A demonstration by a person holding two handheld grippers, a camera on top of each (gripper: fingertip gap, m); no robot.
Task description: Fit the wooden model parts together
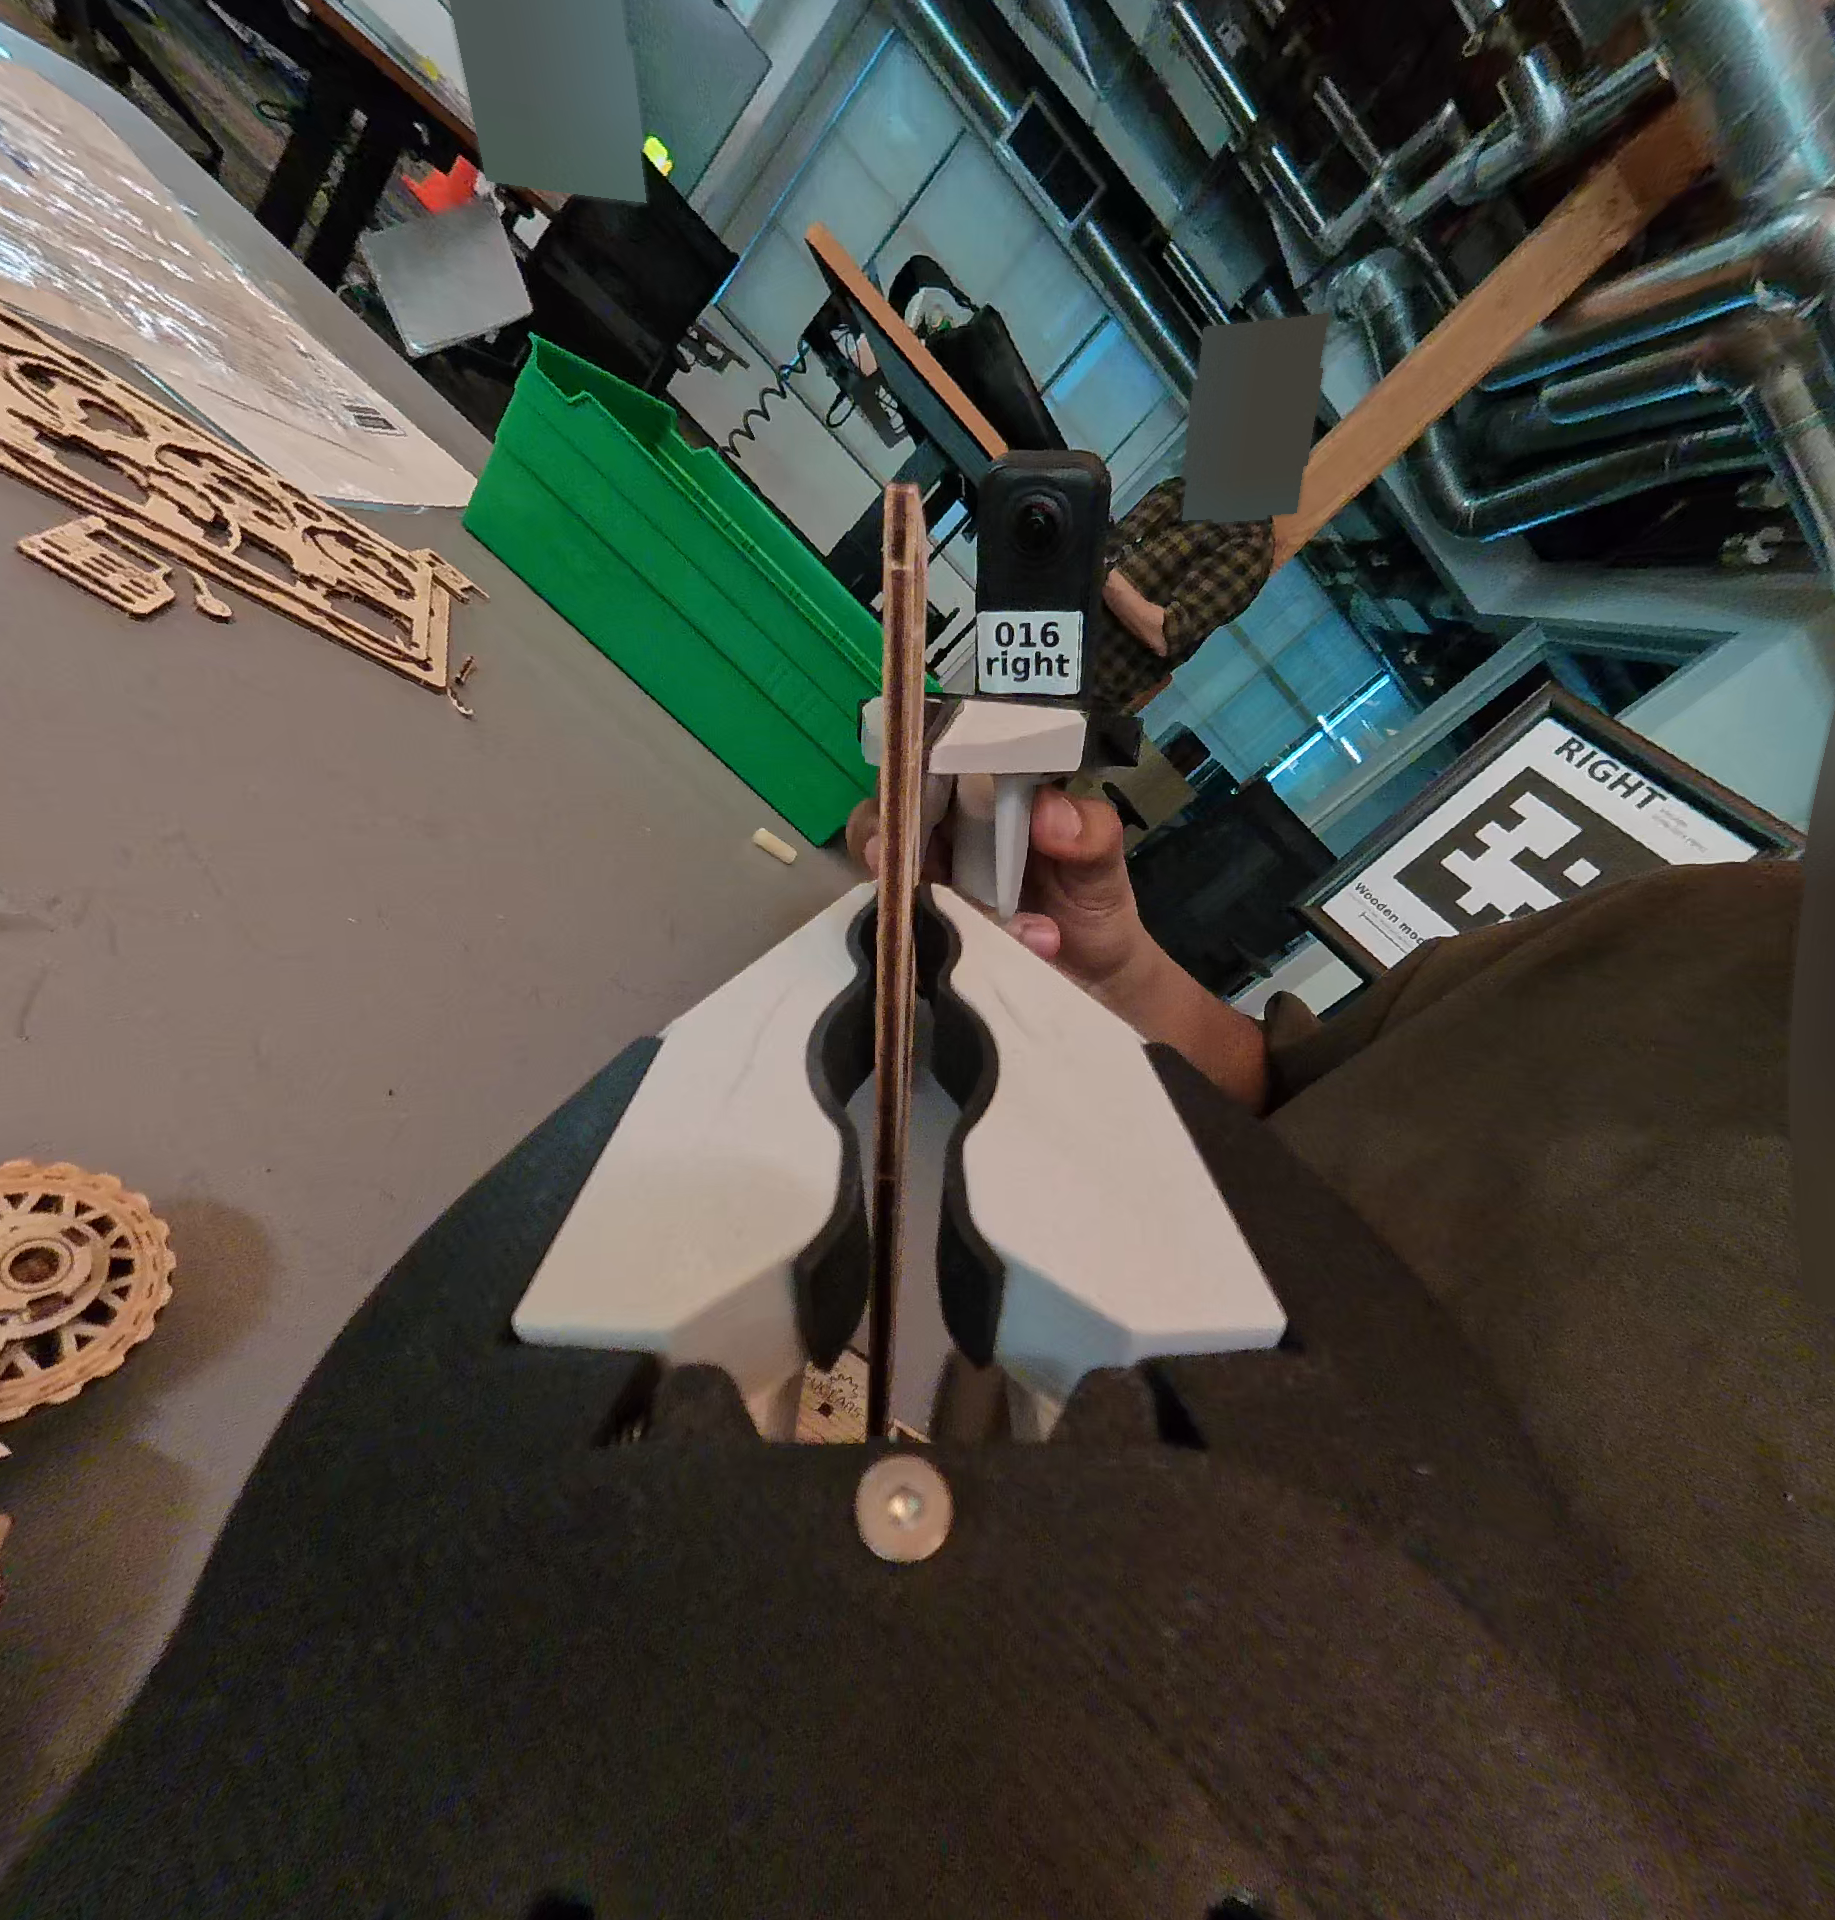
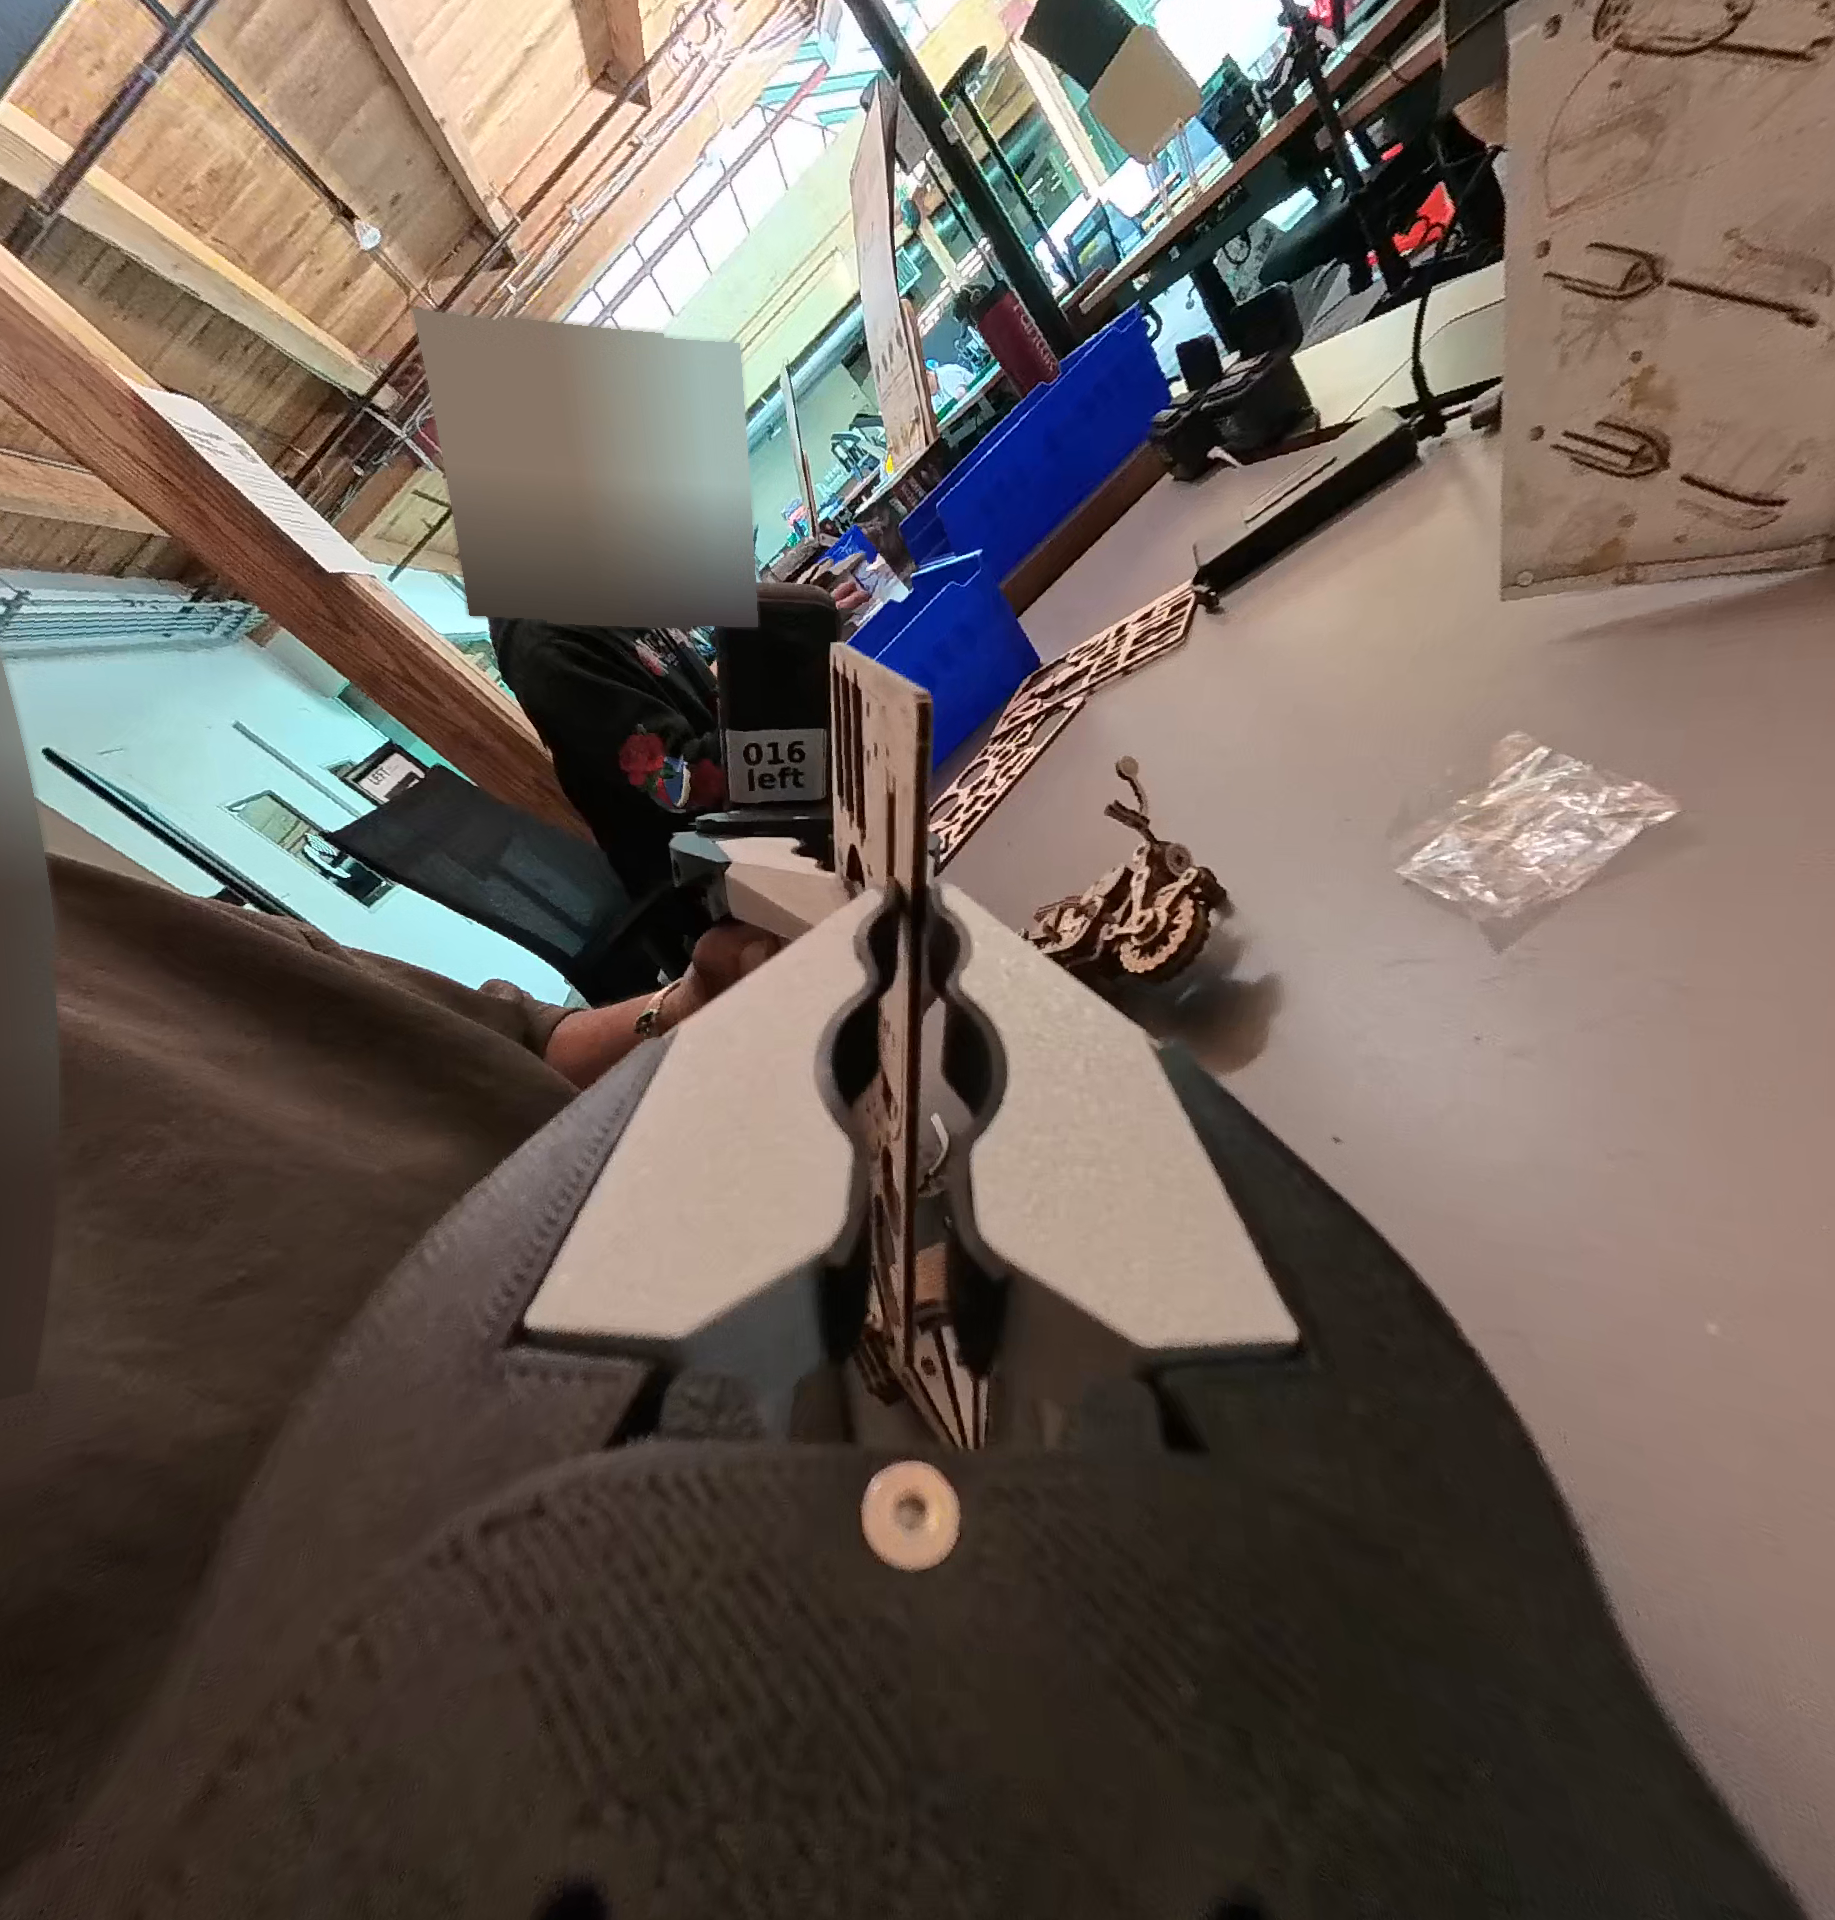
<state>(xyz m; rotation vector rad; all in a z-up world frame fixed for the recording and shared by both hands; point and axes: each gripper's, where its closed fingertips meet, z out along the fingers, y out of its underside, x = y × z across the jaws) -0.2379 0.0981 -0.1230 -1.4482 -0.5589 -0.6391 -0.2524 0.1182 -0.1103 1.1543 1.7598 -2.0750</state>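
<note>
Both grippers are shut on one thin laser-cut wooden sheet [image 1: 900, 644], held on edge in the air between them. My left gripper [image 1: 900, 920] clamps one end, and the sheet shows as a narrow vertical strip. The right gripper [image 1: 925, 736] faces it and grips the far end, with a hand [image 1: 1084, 894] on its handle. In the right wrist view my right gripper [image 2: 911, 906] clamps the same sheet [image 2: 877, 758], whose slotted face shows. The left gripper [image 2: 767, 883] holds the far end. A partly built wooden motorcycle model [image 2: 1131, 914] stands on the grey table [image 2: 1515, 1143].
Part frames lie on the table at left [image 1: 217, 499] and along its far edge [image 2: 1058, 717]. The model's wheel [image 1: 51, 1288] is at lower left. There is a green bin [image 1: 664, 582], blue bins [image 2: 996, 561], a plastic bag [image 2: 1536, 821] and an upright parts sheet [image 2: 1671, 291]. People are beyond. The grippers are tip to tip, or close to it.
</note>
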